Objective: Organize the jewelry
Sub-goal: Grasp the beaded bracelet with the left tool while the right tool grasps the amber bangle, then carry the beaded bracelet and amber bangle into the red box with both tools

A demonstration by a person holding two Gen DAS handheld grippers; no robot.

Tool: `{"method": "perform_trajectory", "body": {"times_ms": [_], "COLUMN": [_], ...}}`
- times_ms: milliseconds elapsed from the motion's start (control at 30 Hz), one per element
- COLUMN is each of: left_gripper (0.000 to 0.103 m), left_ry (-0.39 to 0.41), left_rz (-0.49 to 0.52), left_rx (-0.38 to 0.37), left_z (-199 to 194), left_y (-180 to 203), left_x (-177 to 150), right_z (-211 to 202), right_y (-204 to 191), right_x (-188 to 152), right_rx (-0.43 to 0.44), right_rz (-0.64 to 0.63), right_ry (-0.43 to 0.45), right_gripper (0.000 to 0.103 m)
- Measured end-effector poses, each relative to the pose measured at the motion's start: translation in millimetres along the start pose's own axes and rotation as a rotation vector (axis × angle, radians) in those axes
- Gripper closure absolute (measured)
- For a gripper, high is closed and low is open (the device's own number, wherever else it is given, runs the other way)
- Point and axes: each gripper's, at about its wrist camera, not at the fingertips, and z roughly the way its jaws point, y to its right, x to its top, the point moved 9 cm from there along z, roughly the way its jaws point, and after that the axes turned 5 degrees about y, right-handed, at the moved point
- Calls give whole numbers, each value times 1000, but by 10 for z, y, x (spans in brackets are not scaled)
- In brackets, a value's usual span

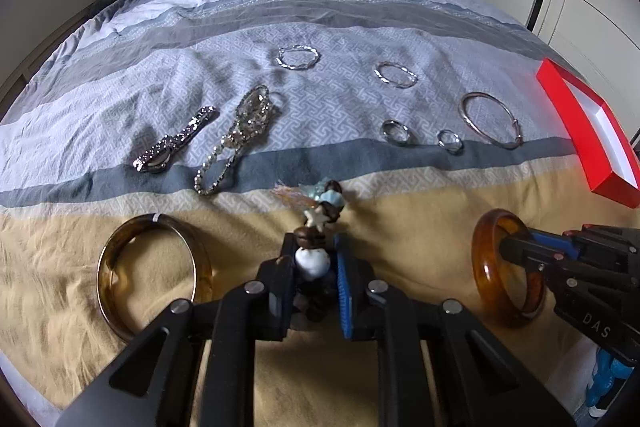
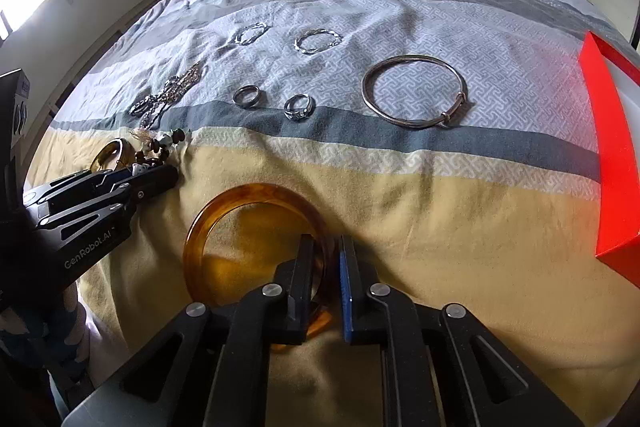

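Here both tongs are already biting: the left tongs (image 1: 310,265) pinch the bead bracelet (image 1: 320,227), the right tongs (image 2: 326,267) pinch the near rim of the amber bangle (image 2: 256,223), both low on the bed (image 2: 420,211). Lift each straight up so beads don't snag the cover, keep the pinch firm, then carry them toward the red box (image 1: 588,143), probably their home.
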Motion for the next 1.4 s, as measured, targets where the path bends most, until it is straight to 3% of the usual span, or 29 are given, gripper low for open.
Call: {"method": "perform_trajectory", "body": {"times_ms": [200, 533, 1067, 1400], "left_gripper": [89, 89, 89, 89], "left_ry": [19, 129, 264, 298], "left_rz": [-25, -62, -40, 0], "left_rx": [-5, -20, -38, -74], "left_z": [-294, -1203, -2461, -2736], "left_y": [41, 112, 615, 903], "left_x": [3, -7, -218, -171], "right_z": [-315, -1265, -2617, -2958], "right_y": [-70, -164, 130, 437], "right_x": [36, -2, -577, -817], "right_rx": [-14, -42, -95, -137], "right_rz": [-27, -33, 52, 104], "right_ry": [50, 183, 363, 406], "right_gripper": [93, 93, 93, 93]}}
